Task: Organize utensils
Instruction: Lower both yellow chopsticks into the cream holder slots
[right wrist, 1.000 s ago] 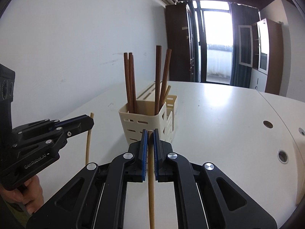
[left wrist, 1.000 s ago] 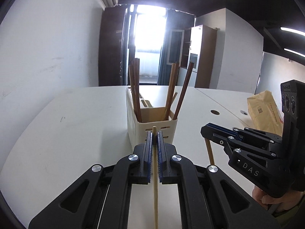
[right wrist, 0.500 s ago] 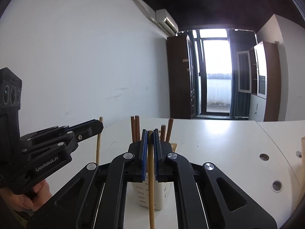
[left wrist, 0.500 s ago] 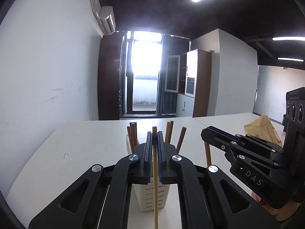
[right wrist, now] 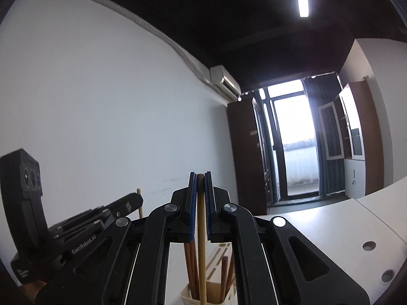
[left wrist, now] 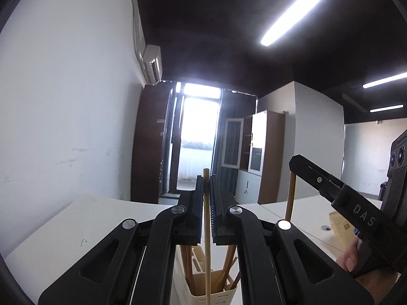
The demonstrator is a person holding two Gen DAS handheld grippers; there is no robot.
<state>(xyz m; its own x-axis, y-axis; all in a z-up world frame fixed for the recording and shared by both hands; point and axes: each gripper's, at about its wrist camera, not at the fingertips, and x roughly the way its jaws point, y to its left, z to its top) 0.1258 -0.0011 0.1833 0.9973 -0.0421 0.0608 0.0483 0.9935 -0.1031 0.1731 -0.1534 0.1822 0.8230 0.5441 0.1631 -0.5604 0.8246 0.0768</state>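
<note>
Left gripper (left wrist: 208, 200): jaws pinched to a sliver on a pale wooden chopstick (left wrist: 207, 241), which stands upright between the blue pads, top end just above them, lower end hanging down in front of the holder. Right gripper (right wrist: 201, 198): same narrow clamp, on a second, slightly browner chopstick (right wrist: 201, 241), also upright.

Change over the last second: both grippers have come up and tipped from looking down at the table to looking level across the room. The cream utensil holder (left wrist: 203, 292), which filled mid-frame before, now sits at the very bottom edge of both views. Grip width unchanged on either side.

Meaning, as I judge it: both sticks are lifted clear above the holder's rim, ready for a drop into a compartment; neither is in yet.

Holder stands on the white table (left wrist: 76, 228), away from its edges, dark brown chopsticks (left wrist: 188, 267) already standing inside. Tan packet (left wrist: 340, 228) lies off to the table's right side.
</note>
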